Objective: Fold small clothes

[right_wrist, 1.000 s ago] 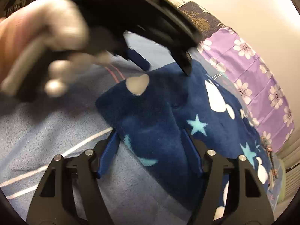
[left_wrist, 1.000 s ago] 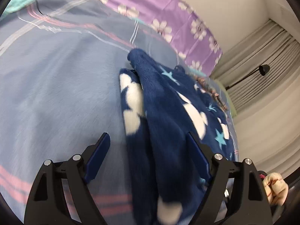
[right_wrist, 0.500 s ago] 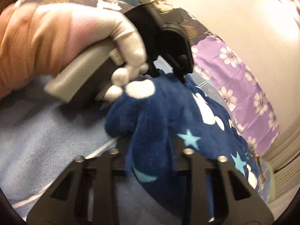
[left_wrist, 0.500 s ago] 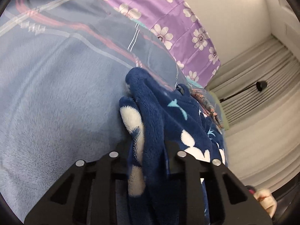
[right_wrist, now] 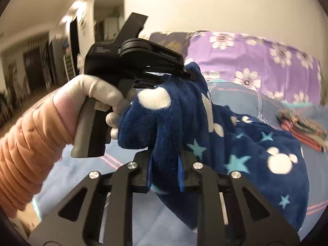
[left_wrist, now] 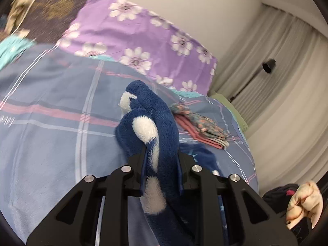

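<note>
**Me:** Left wrist view first. My left gripper (left_wrist: 161, 172) has just been closing, and it is now clamped on a bunched edge of the navy fleece garment (left_wrist: 155, 127), which stands up out of the jaws above the blue plaid bedspread (left_wrist: 51, 123). Far right on the bed lies a small stack of folded clothes (left_wrist: 202, 130), well apart from my grip. Beyond it the purple floral sheet (left_wrist: 143, 32) covers the far end.

**Partner:** And the other claw?

**Me:** On the right wrist view, my left hand (right_wrist: 96, 94) in its grey glove shows at the left, with that tool biting the far edge of the fleece. Near the lens, my right gripper (right_wrist: 165, 173) has also just been closing and is pinched on another fold of the same fleece (right_wrist: 256, 149). The rest of it drapes to the right, down onto the bed.

**Partner:** Which step is that?

**Me:** I judge it as the pick-up before a fold: two points of one edge held, cloth lifted but bunched.

**Partner:** Next?

**Me:** Probably spread my hands apart to pull the edge taut, then lay it flat and carry that edge over. Thick fleece may slip or stay rumpled.
</note>
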Available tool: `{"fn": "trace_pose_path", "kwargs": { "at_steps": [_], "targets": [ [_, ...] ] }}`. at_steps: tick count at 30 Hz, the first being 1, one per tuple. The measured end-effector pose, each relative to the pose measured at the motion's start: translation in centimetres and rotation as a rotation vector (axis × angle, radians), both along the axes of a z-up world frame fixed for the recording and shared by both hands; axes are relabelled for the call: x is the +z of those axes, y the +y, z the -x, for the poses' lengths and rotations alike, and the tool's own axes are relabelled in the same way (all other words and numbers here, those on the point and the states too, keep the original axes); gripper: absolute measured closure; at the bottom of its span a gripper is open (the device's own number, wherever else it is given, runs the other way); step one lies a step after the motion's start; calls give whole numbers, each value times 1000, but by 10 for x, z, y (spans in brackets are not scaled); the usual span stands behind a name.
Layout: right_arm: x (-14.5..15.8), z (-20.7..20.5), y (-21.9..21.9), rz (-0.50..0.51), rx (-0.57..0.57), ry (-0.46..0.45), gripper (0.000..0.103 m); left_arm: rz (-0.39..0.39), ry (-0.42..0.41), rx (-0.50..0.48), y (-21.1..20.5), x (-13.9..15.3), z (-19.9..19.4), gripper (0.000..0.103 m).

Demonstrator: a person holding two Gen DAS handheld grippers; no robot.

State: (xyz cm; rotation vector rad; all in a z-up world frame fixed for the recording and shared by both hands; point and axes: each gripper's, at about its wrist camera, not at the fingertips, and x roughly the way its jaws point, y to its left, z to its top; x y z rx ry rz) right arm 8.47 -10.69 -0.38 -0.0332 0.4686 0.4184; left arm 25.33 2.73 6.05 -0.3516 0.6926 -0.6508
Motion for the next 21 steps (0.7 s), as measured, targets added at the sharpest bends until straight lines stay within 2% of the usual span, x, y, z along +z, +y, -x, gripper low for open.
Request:
{"fn": "trace_pose_path", "kwargs": {
  "at_steps": [5, 9, 15, 21],
  "targets": [
    [11, 1, -73, -193, -54, 35, 86, -68, -4, -66, -77, 25, -2, 80],
    [0, 7, -134, -377, -93, 98, 86, -132, -1, -127, -140, 21, 8, 81],
    [-33, 22, -214, -579, -161, 170, 87, -291, 6, -234, -249, -13, 23, 80],
    [-84, 31, -273, -790, -213, 284, 88, -385, 99, -312, -313, -67, 19, 79]
  ]
}}
